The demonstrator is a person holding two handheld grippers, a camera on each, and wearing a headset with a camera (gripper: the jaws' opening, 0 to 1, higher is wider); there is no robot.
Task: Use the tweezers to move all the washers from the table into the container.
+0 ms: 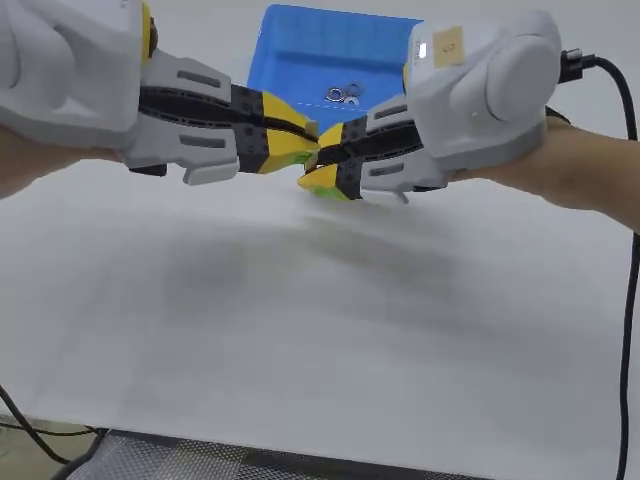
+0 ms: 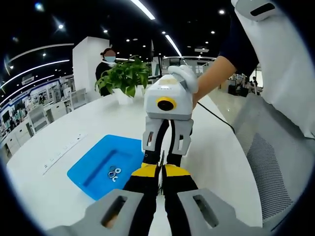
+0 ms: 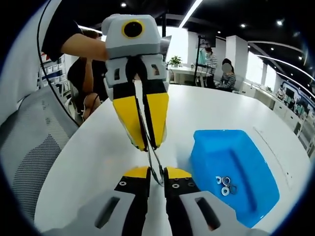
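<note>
Thin metal tweezers (image 3: pixel 153 164) run between my two grippers, which face each other tip to tip above the white table (image 1: pixel 320 330). My left gripper (image 1: pixel 310 142) (image 2: pixel 161 170) is shut on one end. The other end sits in my right gripper (image 1: pixel 324 172) (image 3: pixel 156 173), which is also shut on it. In the right gripper view the left gripper (image 3: pixel 146 145) comes down from the top with the tweezers between its yellow jaws. Just beyond the grippers stands a blue container (image 1: pixel 295 60) (image 2: pixel 96 164) (image 3: pixel 248 157) holding a small cluster of washers (image 1: pixel 345 95) (image 2: pixel 114 173) (image 3: pixel 225 186).
A black cable (image 1: pixel 632 250) hangs from the right gripper along the table's right side. The table's front edge (image 1: pixel 300 450) is near me. A mesh chair (image 3: pixel 34 162) stands beside the table, with a potted plant (image 2: pixel 125 78) and people far behind.
</note>
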